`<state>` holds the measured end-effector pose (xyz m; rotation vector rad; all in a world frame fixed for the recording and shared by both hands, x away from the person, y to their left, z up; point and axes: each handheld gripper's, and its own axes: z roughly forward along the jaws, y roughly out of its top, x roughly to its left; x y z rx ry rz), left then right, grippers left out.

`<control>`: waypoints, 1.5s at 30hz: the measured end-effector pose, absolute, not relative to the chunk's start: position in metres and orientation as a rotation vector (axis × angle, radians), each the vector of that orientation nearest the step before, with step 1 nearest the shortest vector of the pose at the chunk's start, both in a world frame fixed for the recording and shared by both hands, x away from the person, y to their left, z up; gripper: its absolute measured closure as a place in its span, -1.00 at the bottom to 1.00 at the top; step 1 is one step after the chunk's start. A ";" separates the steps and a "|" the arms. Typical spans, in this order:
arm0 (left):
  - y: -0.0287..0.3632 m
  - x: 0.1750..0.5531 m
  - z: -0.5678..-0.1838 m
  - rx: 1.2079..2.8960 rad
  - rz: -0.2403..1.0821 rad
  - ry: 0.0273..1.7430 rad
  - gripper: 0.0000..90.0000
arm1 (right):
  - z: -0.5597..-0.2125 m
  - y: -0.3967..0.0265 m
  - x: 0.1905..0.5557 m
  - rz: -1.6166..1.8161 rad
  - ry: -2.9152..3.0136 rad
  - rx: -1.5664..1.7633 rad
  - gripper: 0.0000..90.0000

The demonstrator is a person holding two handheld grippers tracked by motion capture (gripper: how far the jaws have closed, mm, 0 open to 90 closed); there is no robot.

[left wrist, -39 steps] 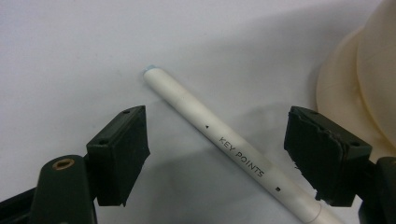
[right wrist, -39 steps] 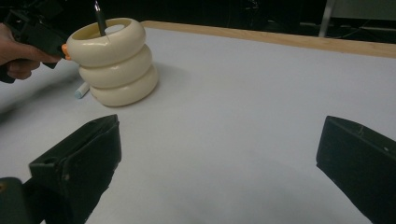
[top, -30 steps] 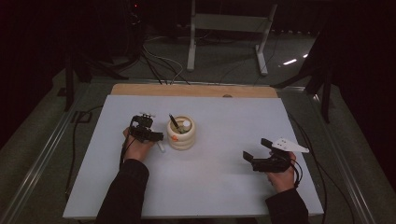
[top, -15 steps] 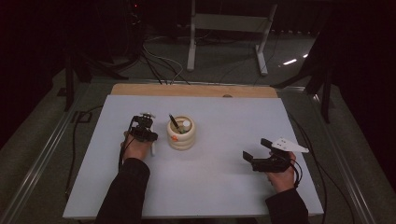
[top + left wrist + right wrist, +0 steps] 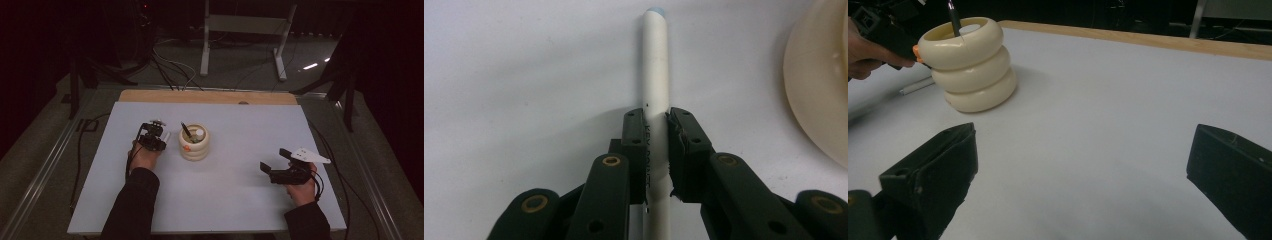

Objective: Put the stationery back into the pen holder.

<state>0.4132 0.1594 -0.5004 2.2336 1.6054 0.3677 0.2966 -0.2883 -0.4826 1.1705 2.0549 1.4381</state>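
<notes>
Nearest the front edge of the table [image 5: 225, 210], toward its right front corner, the right hand-held gripper [image 5: 274, 163] rests low over the white top with its jaws spread wide and nothing between them; in the right gripper view the two black jaws stand far apart at either side of the picture over bare table. The person's right hand [image 5: 301, 189] grips it from behind, the dark sleeve coming in over the front edge. Farther in, left of the middle of the table, the left hand-held gripper [image 5: 657, 130] points down at the top, and its jaws have just been closing; they now stand narrow, clamped on a white pen [image 5: 655, 75] that lies flat on the table and runs straight away from the jaws to a pale blue tip. In the high view the left hand-held gripper [image 5: 154, 136] sits just left of a cream holder [image 5: 194, 146] shaped like three stacked rings, which stands upright near the middle of the table, close to the pen but not touching it as far as can be seen. A dark pen [image 5: 186, 131] leans inside the holder, with other small things beside it too small to tell. Beyond, a wooden strip [image 5: 207, 96] runs along the far edge of the table.
</notes>
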 end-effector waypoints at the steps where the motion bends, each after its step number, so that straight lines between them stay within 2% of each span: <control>1: 0.161 0.413 -0.499 2.234 0.364 1.598 0.77 | -0.483 -0.288 0.297 1.439 2.054 1.169 -0.99; 20: 0.171 0.404 -0.474 2.067 0.443 1.491 0.76 | -0.483 -0.288 0.297 1.435 2.058 1.173 -0.99; 45: 0.164 0.397 -0.442 1.986 0.529 1.348 0.76 | -0.483 -0.287 0.297 1.436 2.059 1.175 -0.99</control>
